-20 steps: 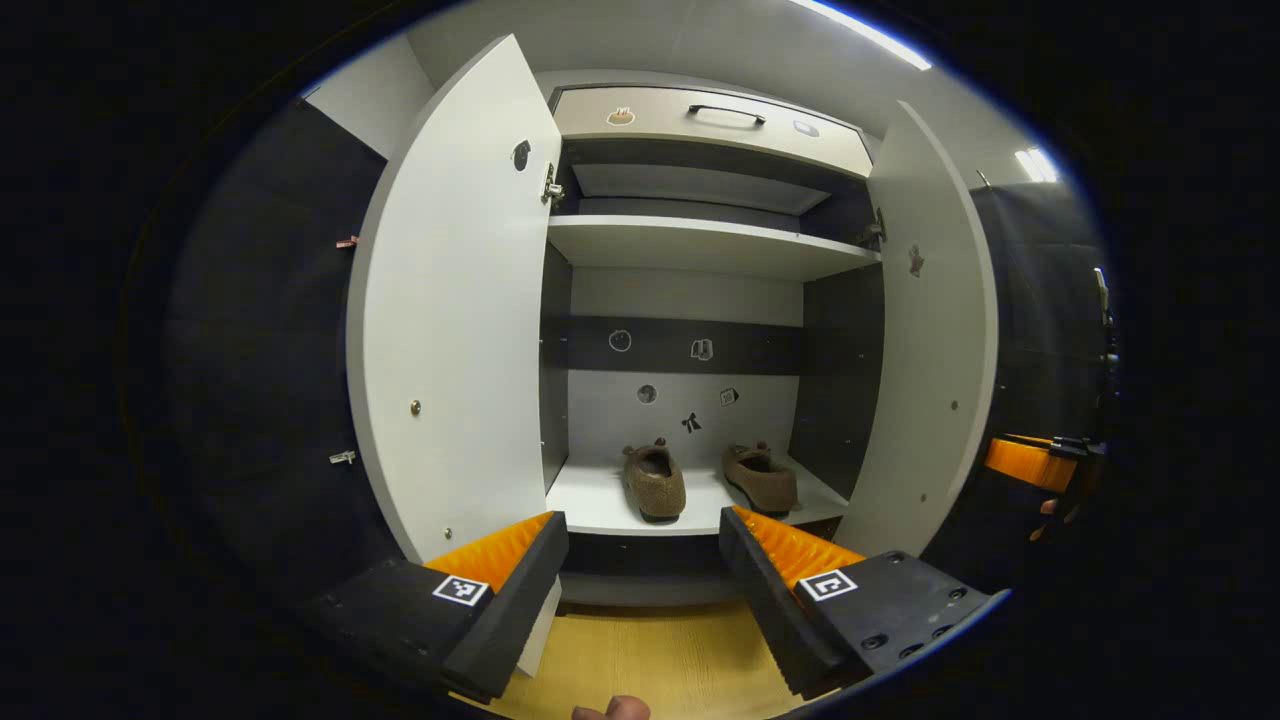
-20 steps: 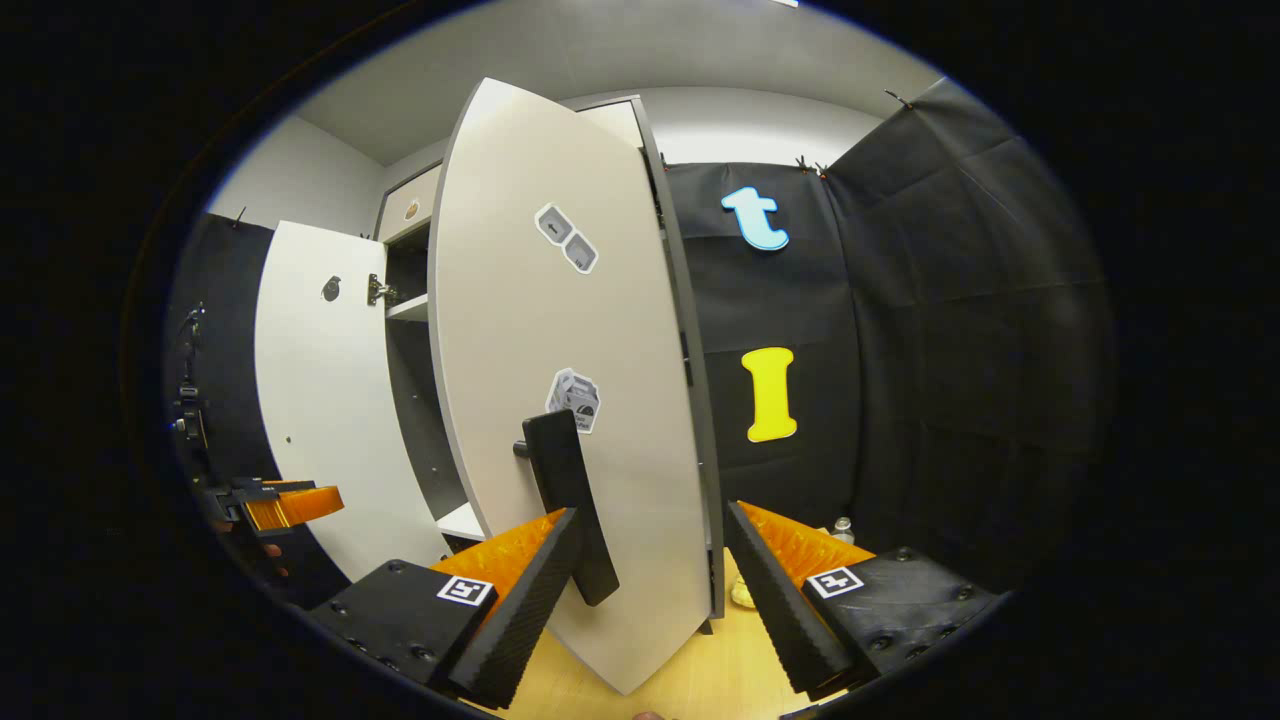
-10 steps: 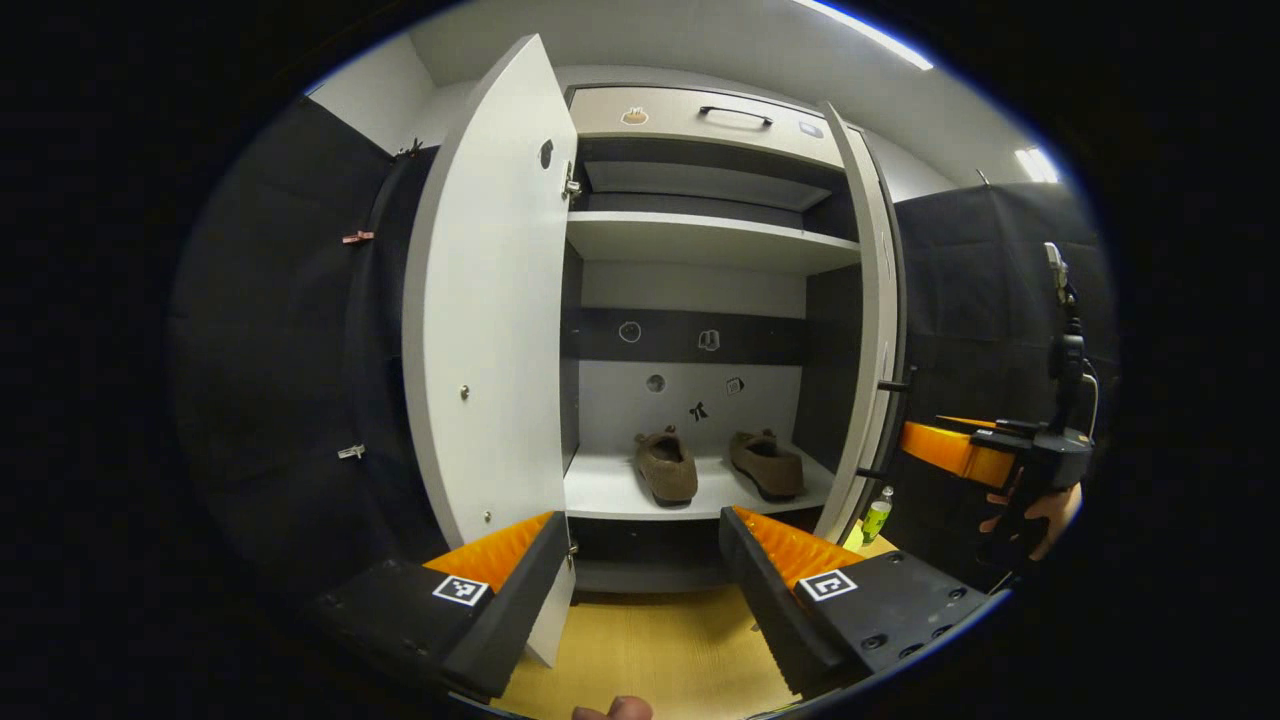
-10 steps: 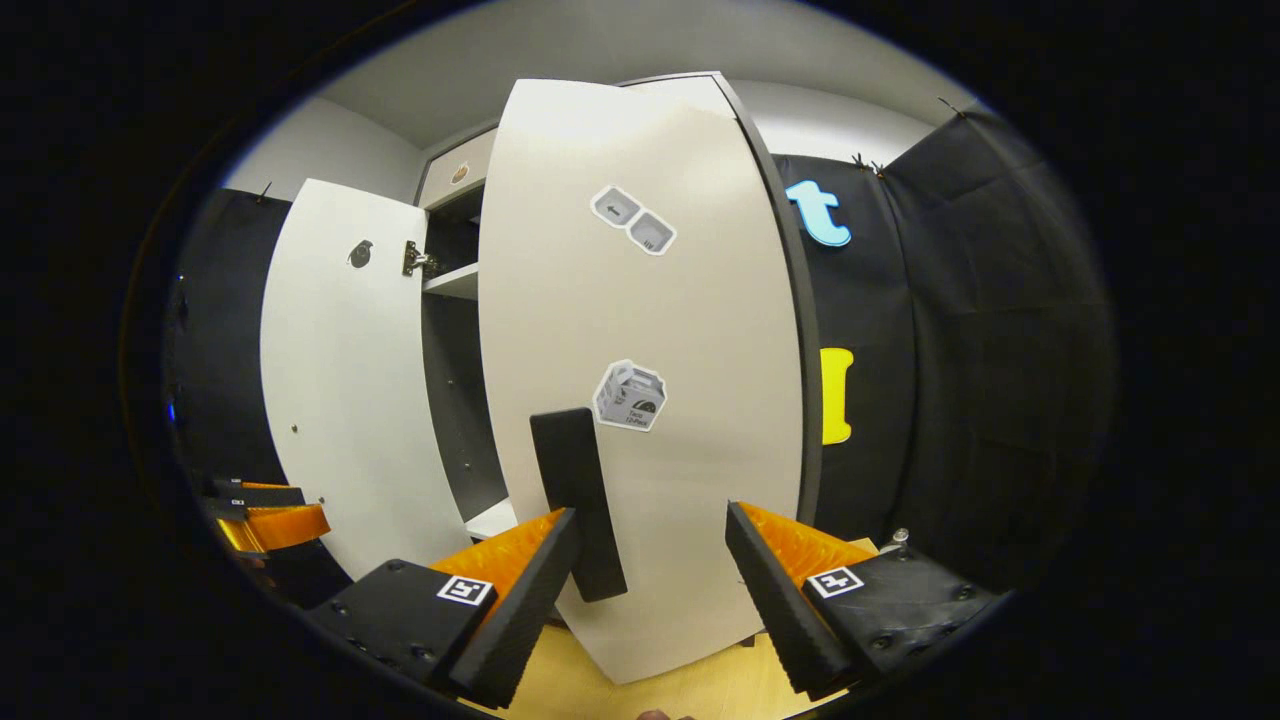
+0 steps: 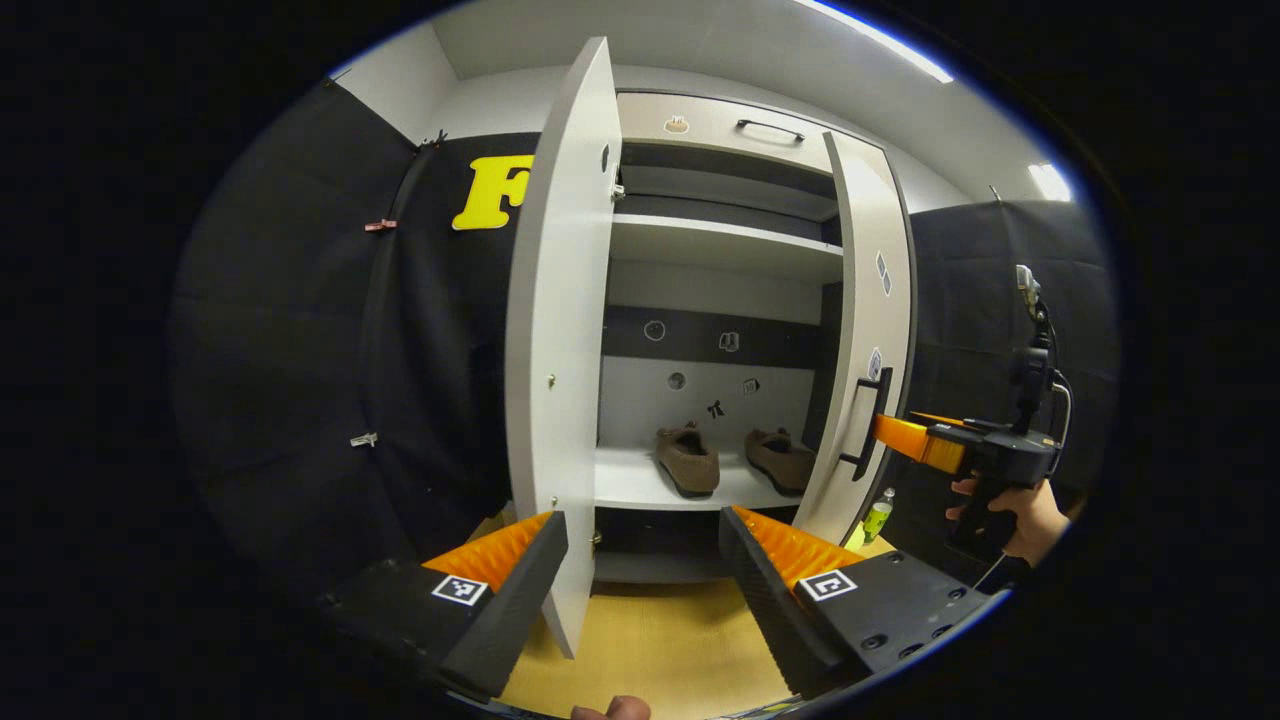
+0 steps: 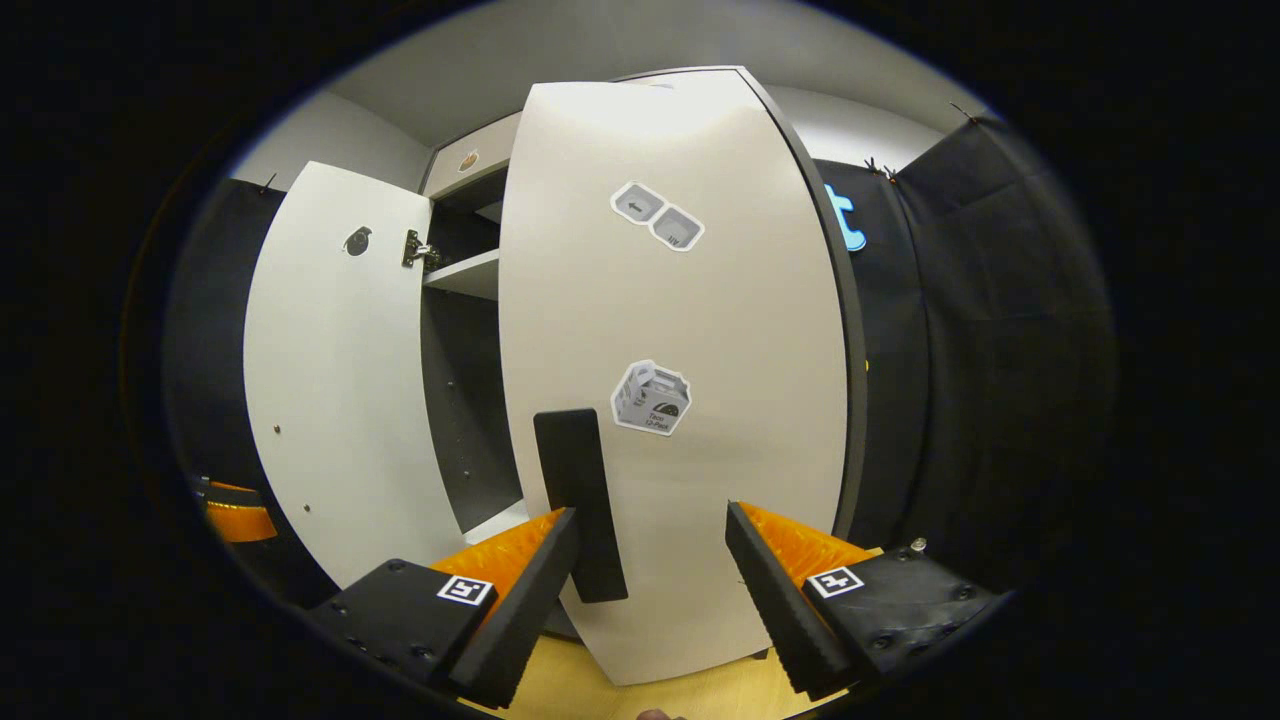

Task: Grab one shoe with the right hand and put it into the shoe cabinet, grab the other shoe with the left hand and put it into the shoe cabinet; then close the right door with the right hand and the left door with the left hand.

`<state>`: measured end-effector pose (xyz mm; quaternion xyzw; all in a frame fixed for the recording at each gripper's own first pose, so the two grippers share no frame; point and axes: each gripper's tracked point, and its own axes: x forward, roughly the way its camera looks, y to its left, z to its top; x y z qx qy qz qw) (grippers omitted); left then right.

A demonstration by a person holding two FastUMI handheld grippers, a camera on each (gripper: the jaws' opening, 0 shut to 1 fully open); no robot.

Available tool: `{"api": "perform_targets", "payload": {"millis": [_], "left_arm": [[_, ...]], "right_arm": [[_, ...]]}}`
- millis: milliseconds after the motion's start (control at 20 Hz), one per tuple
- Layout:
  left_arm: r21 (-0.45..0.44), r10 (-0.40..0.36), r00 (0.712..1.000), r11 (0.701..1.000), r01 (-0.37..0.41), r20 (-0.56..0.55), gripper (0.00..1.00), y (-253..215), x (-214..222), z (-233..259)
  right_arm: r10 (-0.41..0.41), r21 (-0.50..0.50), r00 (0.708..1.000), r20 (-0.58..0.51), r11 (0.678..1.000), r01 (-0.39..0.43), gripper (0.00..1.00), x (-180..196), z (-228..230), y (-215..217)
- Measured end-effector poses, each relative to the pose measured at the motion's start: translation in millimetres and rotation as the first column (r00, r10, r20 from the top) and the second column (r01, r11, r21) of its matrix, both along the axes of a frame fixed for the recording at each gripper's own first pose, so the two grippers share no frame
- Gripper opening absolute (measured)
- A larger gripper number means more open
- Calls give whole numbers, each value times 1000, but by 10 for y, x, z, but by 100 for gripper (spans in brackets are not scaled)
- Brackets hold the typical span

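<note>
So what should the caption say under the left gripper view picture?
Two brown shoes sit inside the cabinet as the right gripper pushes the right door shut.

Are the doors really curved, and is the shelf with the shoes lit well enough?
Fisheye bowing: in the right gripper view the right door bulges, and in the left gripper view the left door bends. There the shoes read sharp on a bright shelf, under a ceiling light that glares without washout.

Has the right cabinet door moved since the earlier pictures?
Yes. The right door has swung inward toward closing; against the fixed shelf it now covers the cabinet's right side.
</note>
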<state>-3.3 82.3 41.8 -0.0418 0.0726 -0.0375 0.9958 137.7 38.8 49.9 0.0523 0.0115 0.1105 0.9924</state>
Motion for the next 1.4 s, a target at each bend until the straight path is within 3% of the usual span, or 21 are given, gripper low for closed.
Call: {"api": "perform_targets", "payload": {"millis": [500,900,1100,1400], "left_arm": [[15,116,993,993,-116,14,97,1000,-14,20],[66,218,975,973,-221,43,97,1760,572,-86],[58,190,982,980,-190,12,97,1717,808,-209],[119,133,991,984,-135,21,92,1427,797,-162]], "right_arm": [[-29,-7,1000,3,1000,29,98,136,9,81],[-38,-2,999,6,999,38,98,-33,80,-15],[-42,-16,999,-4,999,42,98,-91,47,-66],[-14,-28,1000,0,1000,14,98,-194,70,12]]}}
